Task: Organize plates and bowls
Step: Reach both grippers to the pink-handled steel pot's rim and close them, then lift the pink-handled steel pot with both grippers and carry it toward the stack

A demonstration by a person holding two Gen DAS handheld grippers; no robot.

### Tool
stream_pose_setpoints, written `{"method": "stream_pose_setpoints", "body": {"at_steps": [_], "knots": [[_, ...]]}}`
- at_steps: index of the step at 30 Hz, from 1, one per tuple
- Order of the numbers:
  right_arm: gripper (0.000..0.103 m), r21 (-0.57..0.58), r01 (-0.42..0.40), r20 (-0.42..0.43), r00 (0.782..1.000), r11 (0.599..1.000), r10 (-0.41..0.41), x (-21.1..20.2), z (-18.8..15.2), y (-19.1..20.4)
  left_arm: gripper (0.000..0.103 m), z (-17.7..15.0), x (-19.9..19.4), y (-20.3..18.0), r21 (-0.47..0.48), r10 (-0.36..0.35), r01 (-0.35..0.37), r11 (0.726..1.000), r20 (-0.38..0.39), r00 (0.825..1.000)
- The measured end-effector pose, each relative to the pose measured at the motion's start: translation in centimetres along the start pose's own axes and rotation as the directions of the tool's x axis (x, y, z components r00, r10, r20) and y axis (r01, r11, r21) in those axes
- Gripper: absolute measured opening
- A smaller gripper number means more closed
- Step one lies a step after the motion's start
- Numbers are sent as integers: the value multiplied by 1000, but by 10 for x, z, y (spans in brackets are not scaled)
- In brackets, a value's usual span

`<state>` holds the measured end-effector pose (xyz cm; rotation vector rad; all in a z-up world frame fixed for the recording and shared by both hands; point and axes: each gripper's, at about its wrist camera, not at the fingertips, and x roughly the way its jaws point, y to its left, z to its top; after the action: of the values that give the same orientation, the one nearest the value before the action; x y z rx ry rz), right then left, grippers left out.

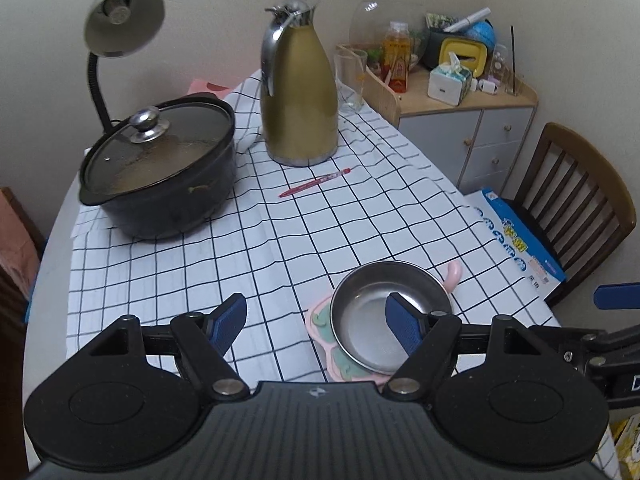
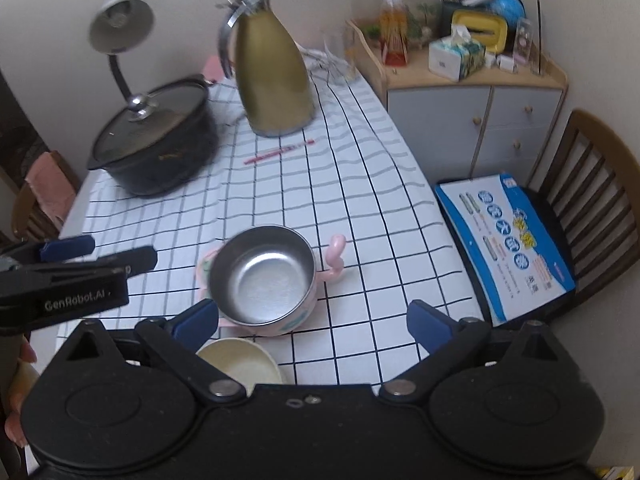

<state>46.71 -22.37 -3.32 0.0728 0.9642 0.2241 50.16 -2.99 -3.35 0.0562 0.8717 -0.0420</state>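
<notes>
Left wrist view
Left gripper (image 1: pixel 316 322): jaws spread wide, nothing between the blue pads; it hangs above the near part of the table.
Steel bowl (image 1: pixel 390 316): empty, upright, sitting on a pink plate (image 1: pixel 318 320) with green shapes; its far rim touches or nearly touches a pink handle-like piece (image 1: pixel 454 276). The left gripper's right finger overlaps its inner wall in this view; whether they touch cannot be told.
Tablecloth (image 1: pixel 200 272): white with a black grid, rumpled toward the far end.
Black pot (image 1: pixel 160 172): glass lid on, far left of the cloth.
Gold thermos jug (image 1: pixel 298 96): upright beyond a red pen (image 1: pixel 314 182).
Desk lamp (image 1: pixel 120 24): behind the pot.
Right gripper (image 1: pixel 616 296): only a blue fingertip and black frame at the right edge.

Right wrist view
Right gripper (image 2: pixel 312 322): jaws spread wide, gripping nothing.
Steel bowl (image 2: pixel 262 276): on the pink plate, just beyond the right gripper's left finger.
Cream bowl (image 2: pixel 240 364): nearest the camera, partly hidden by the gripper body, just in front of the steel bowl.
Left gripper (image 2: pixel 96 254): enters from the left edge, fingers apart, to the left of the steel bowl.
Blue and white box (image 2: pixel 508 240): lies on a wooden chair (image 2: pixel 600 184) right of the table.
Cabinet (image 2: pixel 480 120): cluttered top with a tissue box (image 2: pixel 456 58).
</notes>
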Motion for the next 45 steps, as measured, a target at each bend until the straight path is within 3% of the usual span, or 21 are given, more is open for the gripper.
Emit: {"method": "stream_pose_setpoints", "body": {"at_steps": [9,22,27,29,32,36,42,45], "knots": [[96,57,36,-70,997,998,-32,68,7,-3,76,8,72,-5,31,-6,8,999,-64,998],[77,112,51,-165,986,992,-32,128,1,-4,75,9,136,-9,31,-25,29,999,-113,993],[71,119,52,-173,984,992,-31,134,1,-3,64,10,146,-11,33,-47,52,998,-127,991],[63,123,50,-179,983,991,-28,137,1,-2,59,10,147,-13,39,-57,63,997,-132,990],[52,136,39,-192,981,990,-13,140,0,-1,42,9,149,-16,40,-70,77,996,-148,986],[41,153,29,-207,978,988,3,142,-4,1,30,7,149,-18,46,-76,84,995,-158,985],[37,160,41,-217,976,986,-5,141,-3,5,28,7,147,-20,65,-58,68,996,-155,986],[21,152,32,-206,979,988,0,139,-1,8,23,7,145,-22,80,-53,65,995,-150,987]]}}
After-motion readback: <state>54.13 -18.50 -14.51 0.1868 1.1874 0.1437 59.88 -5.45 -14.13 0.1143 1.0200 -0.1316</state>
